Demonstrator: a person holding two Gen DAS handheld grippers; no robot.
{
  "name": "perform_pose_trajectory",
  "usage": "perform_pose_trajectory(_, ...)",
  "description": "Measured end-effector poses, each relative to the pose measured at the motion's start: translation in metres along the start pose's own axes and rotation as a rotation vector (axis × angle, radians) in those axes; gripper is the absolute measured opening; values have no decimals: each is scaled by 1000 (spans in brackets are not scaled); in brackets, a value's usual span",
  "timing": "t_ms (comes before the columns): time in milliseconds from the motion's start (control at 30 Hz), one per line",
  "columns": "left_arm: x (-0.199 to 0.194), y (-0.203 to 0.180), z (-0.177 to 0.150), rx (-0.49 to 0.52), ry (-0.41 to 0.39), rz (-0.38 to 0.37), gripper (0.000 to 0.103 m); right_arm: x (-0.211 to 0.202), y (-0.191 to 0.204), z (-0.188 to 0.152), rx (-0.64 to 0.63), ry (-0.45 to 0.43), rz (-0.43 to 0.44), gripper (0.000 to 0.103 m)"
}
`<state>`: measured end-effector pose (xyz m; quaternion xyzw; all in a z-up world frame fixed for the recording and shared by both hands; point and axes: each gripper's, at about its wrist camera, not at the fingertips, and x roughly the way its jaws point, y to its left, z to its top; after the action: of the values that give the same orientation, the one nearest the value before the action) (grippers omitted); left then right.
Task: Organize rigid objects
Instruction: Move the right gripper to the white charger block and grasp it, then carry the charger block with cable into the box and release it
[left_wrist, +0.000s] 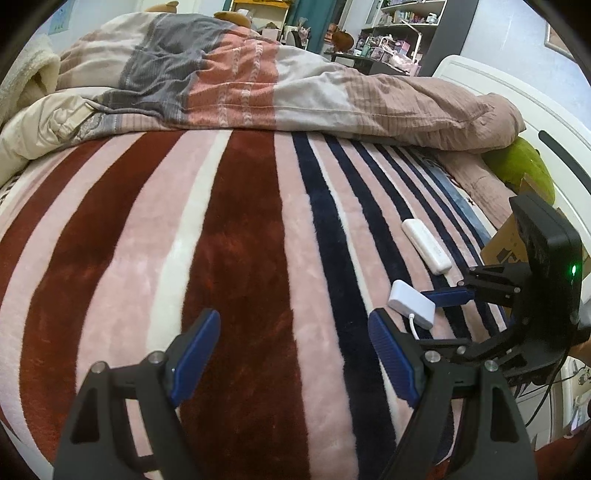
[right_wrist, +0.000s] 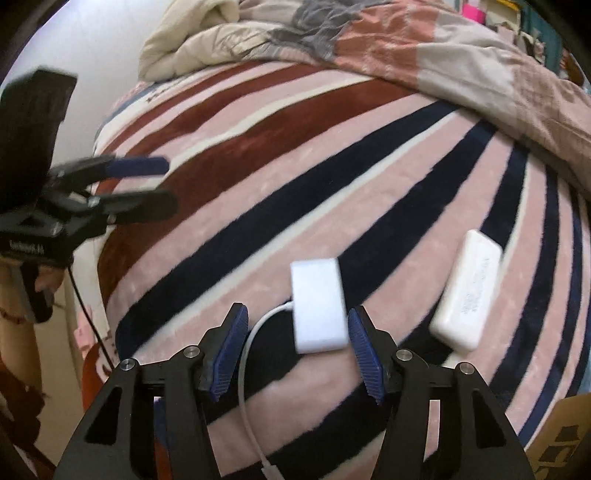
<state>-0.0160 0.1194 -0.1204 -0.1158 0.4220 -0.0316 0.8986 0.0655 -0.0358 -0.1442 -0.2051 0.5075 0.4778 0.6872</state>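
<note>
The adapter (right_wrist: 319, 304), a small white block with rounded edges, lies flat on the striped blanket (right_wrist: 280, 192) of the bed, just ahead of the right claw (right_wrist: 295, 345), whose blue pads are spread wide with nothing between them; the block sits toward the right pad, near but not visibly touching it. A thin white cable (right_wrist: 248, 354) leaves the adapter's near-left corner and loops back toward 6 o'clock under the claw. At 2 o'clock from the adapter, apart from it, rests a longer white charger (right_wrist: 466, 291), also flat. The left claw (left_wrist: 293, 352) is likewise spread and empty, hovering over the blanket well to the left of both things; in its view the adapter (left_wrist: 410, 302) is at 3 o'clock beside the right claw (left_wrist: 448, 295). Both white bodies look like hard, smooth, light plastic: stiff enough to take a firm pinch, but probably slippery, and the plush blanket gives under them, so pressing down could tip them. The adapter seems best gripped across its two long sides near the middle, leaving the cable free to trail. The limp cable may drag or snag as the block lifts. A cardboard box (right_wrist: 561, 439) shows at the lower right, perhaps the destination.
</note>
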Motion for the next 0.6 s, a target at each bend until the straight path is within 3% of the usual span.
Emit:
perform_pose_trajectory(100, 1, -1, -1, 0, 5, -1, 80, 5, 6, -2, -39, -1, -43, 52)
perform_pose_trajectory(200, 1, -4, -1, -4, 8, -3, 80, 2, 11, -4, -66, -11, -75, 40)
perform_pose_trajectory(300, -1, -11, 2, -3, 9, -20, 80, -3, 11, -5, -74, -15, -75, 37)
perform_pose_trajectory(433, -8, -34, 10, 21, 8, -66, 80, -22, 14, -7, -82, -59, -68, 36)
perform_pose_trajectory(600, -27, -80, 34, 55, -16, -181, 80, -70, 20, -9, -103, -170, -36, 36)
